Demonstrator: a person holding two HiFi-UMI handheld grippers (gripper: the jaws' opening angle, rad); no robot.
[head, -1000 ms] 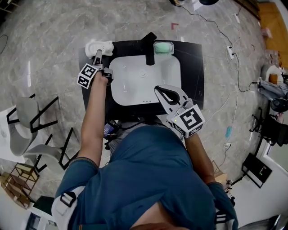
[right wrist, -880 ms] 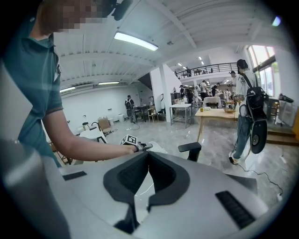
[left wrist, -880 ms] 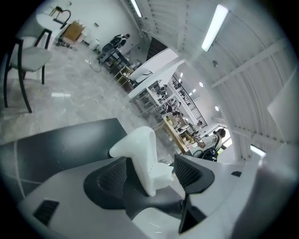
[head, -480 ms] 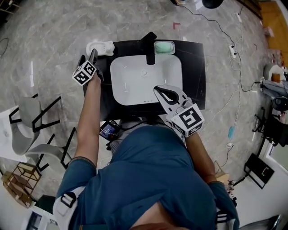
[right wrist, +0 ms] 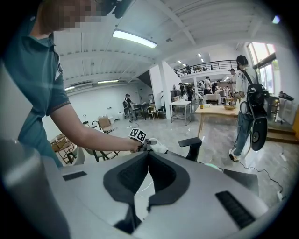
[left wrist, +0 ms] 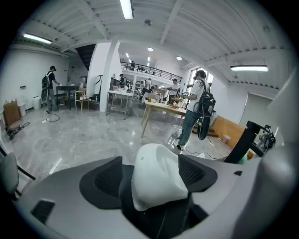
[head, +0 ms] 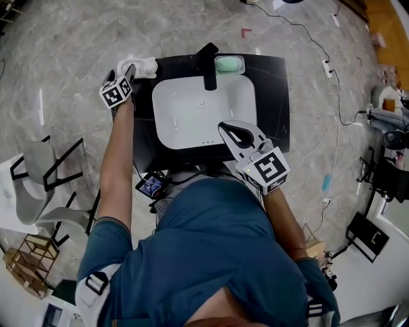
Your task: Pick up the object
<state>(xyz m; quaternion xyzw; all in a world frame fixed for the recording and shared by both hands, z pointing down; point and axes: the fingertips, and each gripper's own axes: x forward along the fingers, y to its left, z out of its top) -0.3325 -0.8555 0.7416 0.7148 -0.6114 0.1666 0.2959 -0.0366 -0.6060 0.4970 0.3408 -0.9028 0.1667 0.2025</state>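
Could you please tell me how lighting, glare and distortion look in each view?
Head view: evenly lit and sharp, pale glare streaks on the floor. Left gripper view: strong fisheye bend, dark corners, a bright ceiling light, the white object close and slightly soft. Right gripper view: same fisheye, a bright window at right.

A black worktop (head: pixel 271 96) carries a white basin (head: pixel 204 118) sunk in its middle; a black tap (head: pixel 209 70) stands at the rear edge, a pale green soap dish (head: pixel 229 64) just right of it; grey marbled floor (head: pixel 70 38) lies all round; a grey chair (head: pixel 30 185) stands off the left edge; cables (head: pixel 332 70) trail past the right edge; in the left gripper view a person with a backpack (left wrist: pixel 198 109) stands beside a wooden table (left wrist: pixel 161 108).
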